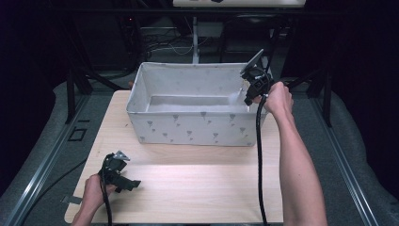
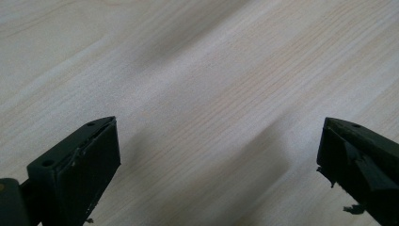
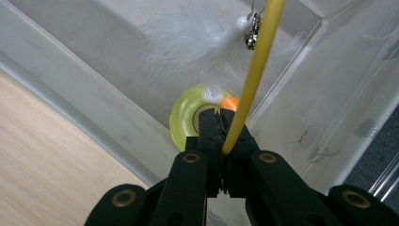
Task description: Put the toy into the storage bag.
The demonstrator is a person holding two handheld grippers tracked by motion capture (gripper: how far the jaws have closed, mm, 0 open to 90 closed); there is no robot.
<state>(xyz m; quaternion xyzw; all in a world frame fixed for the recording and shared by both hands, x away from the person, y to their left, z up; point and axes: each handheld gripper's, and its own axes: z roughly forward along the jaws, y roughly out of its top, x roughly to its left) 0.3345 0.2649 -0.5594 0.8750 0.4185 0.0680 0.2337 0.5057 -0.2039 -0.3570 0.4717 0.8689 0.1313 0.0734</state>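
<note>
My right gripper is shut on a thin yellow rod that rises from the jaws toward the top of the right gripper view. White feathers and a small metal bell hang by the rod. In the high view, the right gripper points down into the far right corner of a white fabric box. Below the jaws a yellow-green disc with an orange part lies in that corner. My left gripper rests low over the wooden table at front left, open with nothing between its jaws.
The box's pale inner walls stand close around the right gripper. A black cable trails from the right gripper across the table. Dark frame legs and cables stand behind the table. Grey floor rails run along both sides.
</note>
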